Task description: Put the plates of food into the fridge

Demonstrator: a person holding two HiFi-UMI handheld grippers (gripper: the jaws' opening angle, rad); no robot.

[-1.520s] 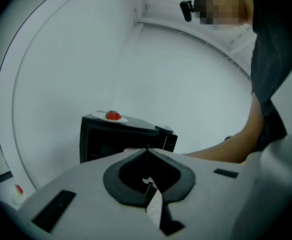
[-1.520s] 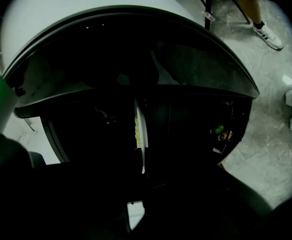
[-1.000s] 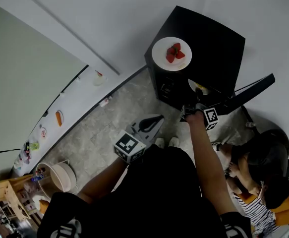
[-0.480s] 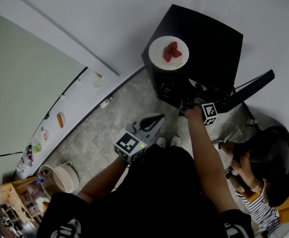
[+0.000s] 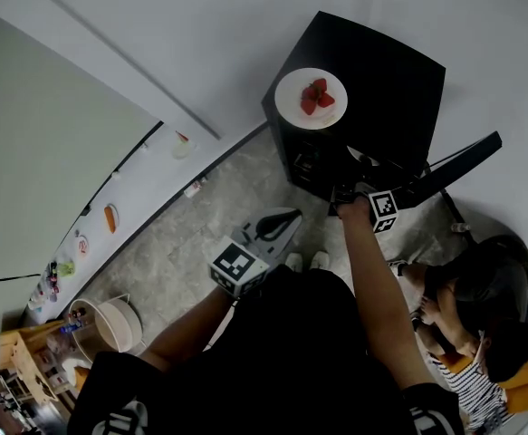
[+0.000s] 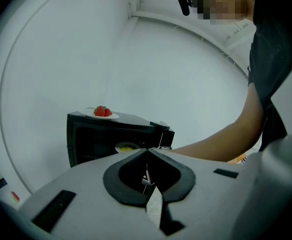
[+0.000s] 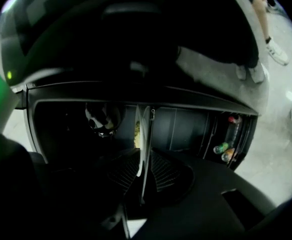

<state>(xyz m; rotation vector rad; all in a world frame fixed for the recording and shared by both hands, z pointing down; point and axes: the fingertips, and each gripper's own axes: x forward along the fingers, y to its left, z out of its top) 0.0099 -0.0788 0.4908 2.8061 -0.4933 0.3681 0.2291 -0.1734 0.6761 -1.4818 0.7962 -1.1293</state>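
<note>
A small black fridge [image 5: 386, 80] stands open. On its top rests a white plate of strawberries [image 5: 311, 98], which also shows in the left gripper view [image 6: 101, 113]. My right gripper [image 5: 347, 191] reaches into the fridge's mouth. There its jaws [image 7: 142, 151] flank the rim of a white plate of yellow food [image 7: 141, 129], seen edge-on. The jaws have just been opening, but the rim is still between the pads and I see no gap. My left gripper [image 5: 286, 217] hangs back over the floor, shut and empty [image 6: 147, 151].
The fridge door [image 5: 458, 166] swings out to the right, with bottles [image 7: 225, 151] in its rack. A person [image 5: 481, 306] sits on the floor close to my right arm. A round bin [image 5: 110, 324] stands at the far left beside a wall ledge with small items.
Less of the yellow-food plate shows at the fridge's mouth than a second ago. The right gripper has barely shifted. The left gripper has stayed where it was.
</note>
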